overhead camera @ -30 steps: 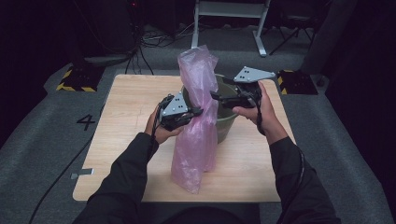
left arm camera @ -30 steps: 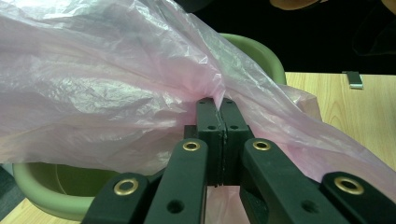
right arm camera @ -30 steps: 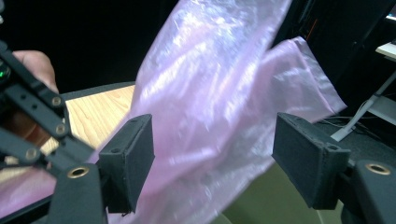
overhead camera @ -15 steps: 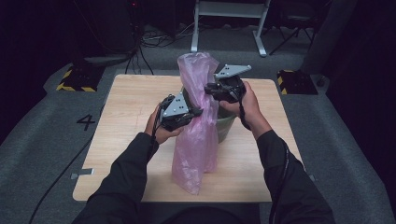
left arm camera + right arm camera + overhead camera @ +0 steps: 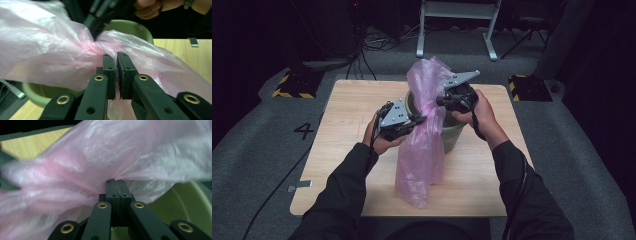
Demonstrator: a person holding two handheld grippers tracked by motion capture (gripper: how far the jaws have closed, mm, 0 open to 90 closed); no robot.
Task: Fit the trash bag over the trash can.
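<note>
A thin pink plastic bag [image 5: 424,145] hangs out of a green bin [image 5: 452,132] on the wooden table [image 5: 347,105], its top standing above the rim. My left gripper [image 5: 422,119] comes from the left and pinches a gathered fold of the bag [image 5: 75,50] at its tips [image 5: 116,56]; its jaws have just eased a hair apart and still hold the film. My right gripper [image 5: 438,102] reaches from the right, and its jaws have just closed on the bag [image 5: 100,157] at their tips [image 5: 115,181]. The two grips sit close together.
The bin's green rim [image 5: 130,26] curves behind the bag, and its inside wall [image 5: 185,202] lies below the right jaws. A metal stand [image 5: 457,30], cables [image 5: 367,50] and yellow-black striped blocks [image 5: 292,85] sit on the grey floor beyond the table.
The right hand has swung left from the bin's right side to the bag, and its jaws have gone from wide apart to shut on the film. The left hand has kept still.
</note>
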